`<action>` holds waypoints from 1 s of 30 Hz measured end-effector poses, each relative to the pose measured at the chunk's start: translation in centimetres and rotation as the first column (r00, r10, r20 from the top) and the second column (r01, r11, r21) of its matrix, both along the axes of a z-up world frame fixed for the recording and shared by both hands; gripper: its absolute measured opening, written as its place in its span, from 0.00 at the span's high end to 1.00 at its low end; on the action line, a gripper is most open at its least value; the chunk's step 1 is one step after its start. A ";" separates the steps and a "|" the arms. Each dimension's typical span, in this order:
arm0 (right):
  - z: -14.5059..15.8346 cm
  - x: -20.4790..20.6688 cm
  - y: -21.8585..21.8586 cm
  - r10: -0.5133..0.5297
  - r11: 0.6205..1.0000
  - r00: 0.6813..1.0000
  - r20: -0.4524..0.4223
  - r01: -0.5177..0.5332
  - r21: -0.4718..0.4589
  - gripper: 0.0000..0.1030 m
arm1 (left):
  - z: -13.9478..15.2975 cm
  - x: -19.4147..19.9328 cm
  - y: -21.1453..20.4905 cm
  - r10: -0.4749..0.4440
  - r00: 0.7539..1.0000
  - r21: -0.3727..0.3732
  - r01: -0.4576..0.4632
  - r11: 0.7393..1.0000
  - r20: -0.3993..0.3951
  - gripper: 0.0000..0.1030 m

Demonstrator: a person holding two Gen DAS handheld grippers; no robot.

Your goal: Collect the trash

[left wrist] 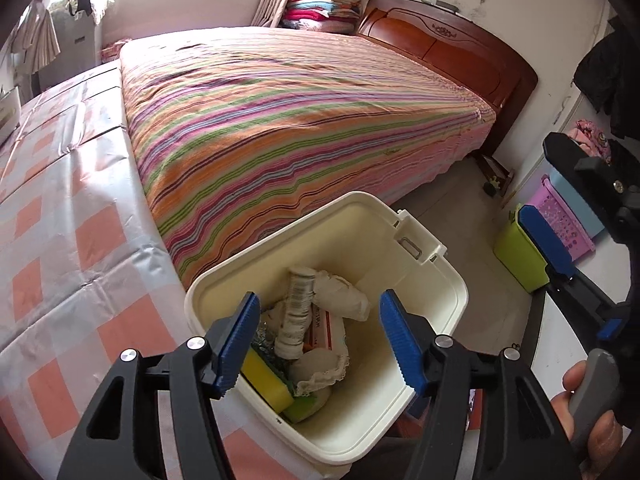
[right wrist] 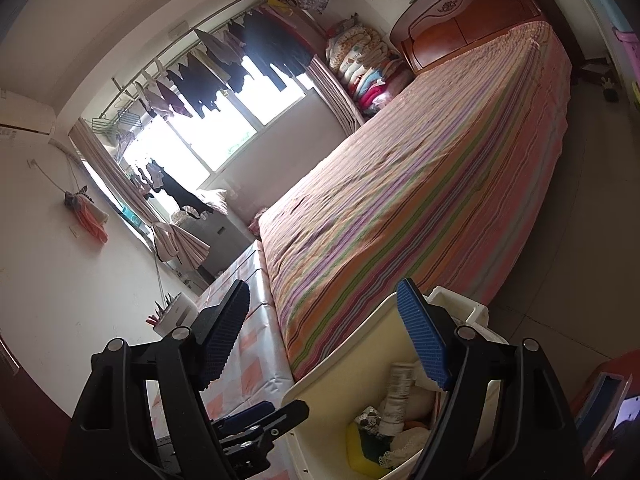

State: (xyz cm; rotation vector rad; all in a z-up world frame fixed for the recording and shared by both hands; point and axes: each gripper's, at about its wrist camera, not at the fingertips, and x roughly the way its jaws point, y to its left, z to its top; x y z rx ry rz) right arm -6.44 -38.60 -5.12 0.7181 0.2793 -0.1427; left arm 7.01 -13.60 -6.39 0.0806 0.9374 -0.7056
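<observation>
Left wrist view shows my left gripper (left wrist: 320,344) gaping empty above the cream bin (left wrist: 436,364) holding the trash (left wrist: 316,332), my right gripper (right wrist: 332,332) likewise spread beside it.

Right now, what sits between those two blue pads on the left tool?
In the left wrist view, the open left tool frames the cream bin below; between its pads show a crumpled paper roll, a lace-edged cloth and a yellow sponge.
</observation>
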 end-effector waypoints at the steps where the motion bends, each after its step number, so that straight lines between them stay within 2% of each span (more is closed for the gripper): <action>1: 0.0 0.0 0.3 0.003 1.000 1.000 -0.005 -0.004 -0.008 0.27 | 0.1 -0.1 0.6 0.006 1.000 0.004 -0.006 1.000 0.009 0.41; 6: -0.7 1.2 2.1 0.007 0.997 0.998 -0.055 -0.011 -0.073 0.27 | 0.7 -0.9 3.4 0.031 0.998 0.042 -0.033 0.999 0.061 0.41; 9: -1.8 2.3 3.5 -0.013 0.988 0.992 -0.125 -0.006 -0.153 0.27 | 1.3 -1.4 5.8 0.081 0.992 0.036 -0.085 0.996 0.099 0.41; 13: -2.2 3.7 6.1 -0.034 0.971 0.982 -0.186 -0.011 -0.240 0.27 | 2.3 -1.6 9.1 0.212 0.959 0.006 -0.216 0.976 0.186 0.40; 15: -2.0 4.5 8.1 -0.056 0.949 0.976 -0.213 -0.014 -0.314 0.27 | 2.6 -1.5 10.6 0.263 0.943 -0.013 -0.266 0.964 0.206 0.40; 21: -1.3 5.4 12.3 -0.119 0.875 0.971 -0.209 0.003 -0.484 0.22 | 3.8 -1.9 13.1 0.324 0.902 -0.015 -0.334 0.942 0.286 0.40; 24: -1.4 5.5 14.1 -0.131 0.853 0.970 -0.207 0.004 -0.522 0.22 | 4.1 -2.3 14.0 0.333 0.900 -0.017 -0.342 0.939 0.280 0.40; 30: -0.8 5.3 17.3 -0.121 0.835 0.972 -0.201 -0.010 -0.549 0.22 | 4.3 -2.6 15.1 0.367 0.878 -0.016 -0.381 0.924 0.306 0.40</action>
